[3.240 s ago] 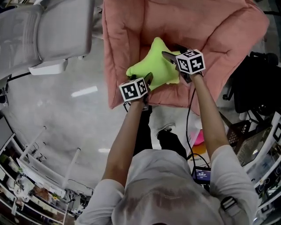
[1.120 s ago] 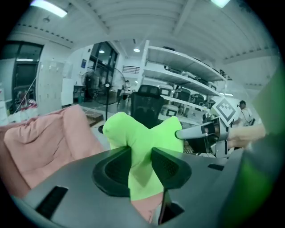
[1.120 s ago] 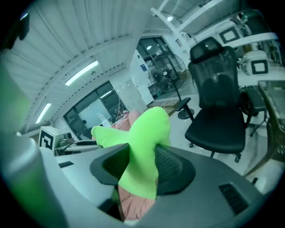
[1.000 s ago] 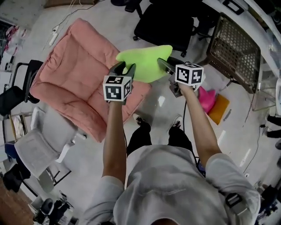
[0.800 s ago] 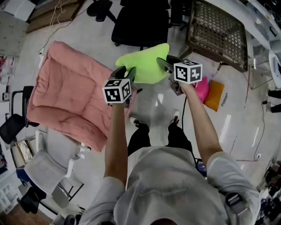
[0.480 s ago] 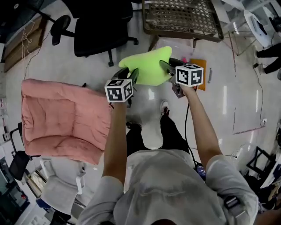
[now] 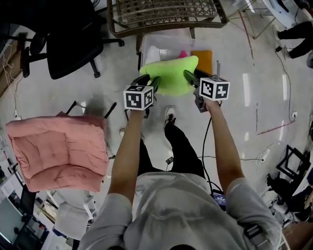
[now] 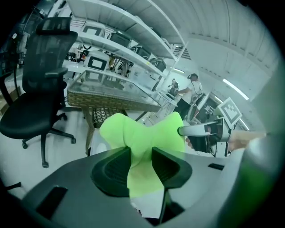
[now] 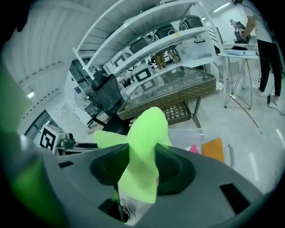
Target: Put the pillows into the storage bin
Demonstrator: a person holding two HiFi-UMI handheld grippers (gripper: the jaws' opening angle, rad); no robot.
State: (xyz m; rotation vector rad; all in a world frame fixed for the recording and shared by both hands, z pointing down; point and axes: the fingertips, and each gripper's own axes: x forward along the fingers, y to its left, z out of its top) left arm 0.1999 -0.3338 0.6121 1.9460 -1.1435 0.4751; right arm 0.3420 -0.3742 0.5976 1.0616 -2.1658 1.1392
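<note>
Floor: pale, glossy. A black office chair stands far left, a pink-cushioned chair near left, and a wicker table at the far side. The lime-green pillow is plump and pinched at two corners. My left gripper is clamped on its left corner and my right gripper on its right. I hold it in the air, just near of the clear storage bin. In the bin I see a white item and a pink one.
</note>
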